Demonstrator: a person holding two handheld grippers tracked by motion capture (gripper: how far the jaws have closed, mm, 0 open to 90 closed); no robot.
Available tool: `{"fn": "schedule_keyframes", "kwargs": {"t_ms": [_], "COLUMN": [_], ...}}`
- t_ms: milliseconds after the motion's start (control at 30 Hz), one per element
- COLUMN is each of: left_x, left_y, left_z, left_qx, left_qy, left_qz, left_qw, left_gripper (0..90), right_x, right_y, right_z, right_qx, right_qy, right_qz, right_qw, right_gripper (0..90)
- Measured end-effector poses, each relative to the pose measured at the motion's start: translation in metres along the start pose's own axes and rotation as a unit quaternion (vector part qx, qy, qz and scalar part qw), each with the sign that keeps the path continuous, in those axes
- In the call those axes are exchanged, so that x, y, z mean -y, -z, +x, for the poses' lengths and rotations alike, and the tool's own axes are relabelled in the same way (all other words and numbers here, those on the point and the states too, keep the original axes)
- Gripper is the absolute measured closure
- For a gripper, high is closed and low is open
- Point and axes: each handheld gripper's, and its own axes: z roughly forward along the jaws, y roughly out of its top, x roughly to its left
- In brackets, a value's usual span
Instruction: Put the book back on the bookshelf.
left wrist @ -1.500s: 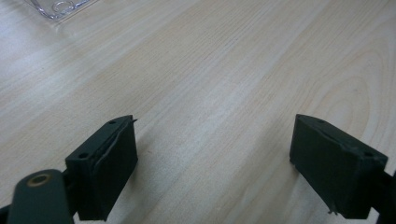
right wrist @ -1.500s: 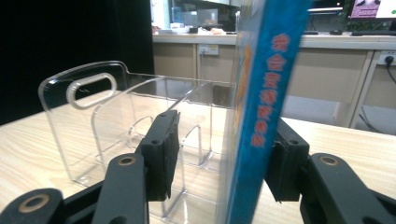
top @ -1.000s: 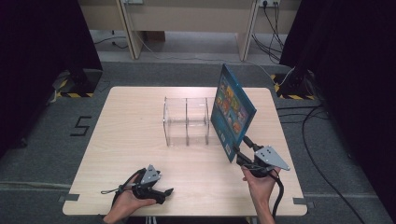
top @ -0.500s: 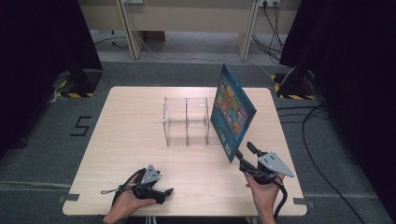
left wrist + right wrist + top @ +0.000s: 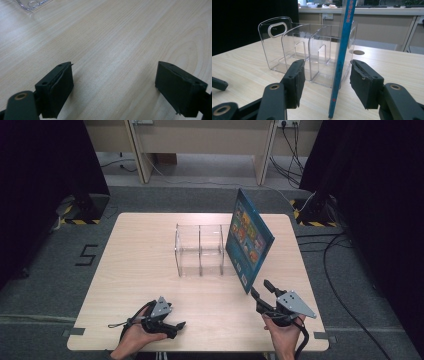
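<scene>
Thin blue picture book (image 5: 248, 236) stands on edge on pale wood desk (image 5: 140, 265), leaning against right end of clear acrylic divider rack (image 5: 199, 249). Right tool (image 5: 264, 291) near desk's front right; jaws apart, just been opening. Book's near edge (image 5: 340, 62) sits between the pads, touching neither. Left tool (image 5: 176, 326) at front left, low over bare desk, jaws wide apart, nothing between.

A black numeral "5" (image 5: 86, 255) is showing on the grey floor (image 5: 45, 285) at the left of the high view, just beside the bench. The blue book (image 5: 248, 239) is carrying coloured print on its cover and spine, too small and blurred to read.
</scene>
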Motion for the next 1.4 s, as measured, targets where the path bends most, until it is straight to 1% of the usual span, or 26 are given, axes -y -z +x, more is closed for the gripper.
{"fn": "schedule_keyframes", "kwargs": {"t_ms": [233,367,433,667,833,1000,1100,1400], "left_x": [0.000,0.000,0.000,0.000,0.000,0.000,0.000,0.001], "left_y": [0.000,0.000,0.000,0.000,0.000,0.000,0.000,0.000], "left_z": [0.000,0.000,0.000,0.000,0.000,0.000,0.000,0.000], "left_qx": [0.000,0.000,0.000,0.000,0.000,0.000,0.000,0.001], "left_qy": [0.000,0.000,0.000,0.000,0.000,0.000,0.000,-0.001], "left_qz": [0.000,0.000,0.000,0.000,0.000,-0.001,-0.001,-0.001], "left_qw": [1.0000,1.0000,1.0000,1.0000,1.0000,1.0000,1.0000,1.0000], "left_gripper": [13.8,13.8,13.8,13.8,13.8,13.8,13.8,13.8], "right_x": [0.003,0.006,0.008,0.011,0.014,0.020,0.022,0.026], "right_y": [0.005,0.008,0.010,0.016,0.018,0.019,0.021,0.030], "right_z": [0.001,0.001,0.002,0.003,0.003,0.006,0.008,0.009], "right_qx": [-0.002,-0.002,-0.005,-0.008,-0.012,-0.028,-0.031,-0.037], "right_qy": [-0.004,0.000,-0.006,-0.004,-0.004,-0.010,-0.005,-0.005], "right_qz": [0.009,0.016,0.020,0.026,0.037,0.063,0.072,0.083], "right_qw": [0.9999,0.9999,0.9998,0.9996,0.9992,0.9976,0.9969,0.9958], "right_gripper": [42.2,41.9,41.6,40.8,38.4,33.4,32.3,31.3]}}
